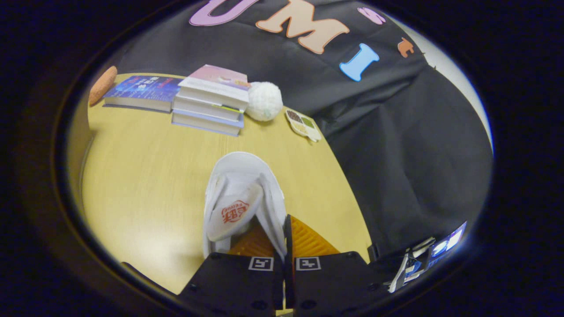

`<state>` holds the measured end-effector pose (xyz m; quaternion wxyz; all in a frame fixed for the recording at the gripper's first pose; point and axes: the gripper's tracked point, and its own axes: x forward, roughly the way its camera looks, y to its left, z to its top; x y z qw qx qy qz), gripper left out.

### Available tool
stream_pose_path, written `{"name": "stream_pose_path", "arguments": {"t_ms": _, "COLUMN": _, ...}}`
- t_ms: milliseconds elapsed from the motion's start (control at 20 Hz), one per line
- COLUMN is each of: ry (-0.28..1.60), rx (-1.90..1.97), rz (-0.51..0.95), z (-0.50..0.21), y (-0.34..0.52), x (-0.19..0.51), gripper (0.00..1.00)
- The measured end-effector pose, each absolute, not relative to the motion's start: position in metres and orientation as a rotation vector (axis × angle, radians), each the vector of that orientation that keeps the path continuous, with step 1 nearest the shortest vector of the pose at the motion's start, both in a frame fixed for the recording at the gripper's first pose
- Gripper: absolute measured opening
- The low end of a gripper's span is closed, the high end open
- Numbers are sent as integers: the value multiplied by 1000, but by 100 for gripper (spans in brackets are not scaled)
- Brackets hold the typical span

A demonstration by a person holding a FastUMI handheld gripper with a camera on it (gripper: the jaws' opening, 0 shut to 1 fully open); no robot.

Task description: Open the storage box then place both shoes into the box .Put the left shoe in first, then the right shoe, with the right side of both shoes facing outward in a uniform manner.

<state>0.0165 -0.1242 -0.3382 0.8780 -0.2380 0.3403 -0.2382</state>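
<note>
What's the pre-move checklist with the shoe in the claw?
1. Claw shut on the white shoe: ok, fingers pinch its side wall.
2. Shoe's toe points ahead of the fingers: ok.
3. Left or right shoe: cannot tell.
4. Storage box open: cannot tell.
5. Stacked books, white ball and snack tray lie well beyond the shoe on the table: ok.
</note>
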Motion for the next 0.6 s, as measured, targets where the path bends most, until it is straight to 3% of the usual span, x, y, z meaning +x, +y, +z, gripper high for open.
{"name": "stream_pose_path", "arguments": {"t_ms": 400, "ry": 407, "rx": -506, "rz": -514, "z": -193, "y": -44, "x": 17, "gripper": 4}}
{"name": "stream_pose_path", "arguments": {"t_ms": 600, "ry": 268, "rx": -518, "rz": -452, "z": -129, "y": 22, "x": 15, "gripper": 4}}
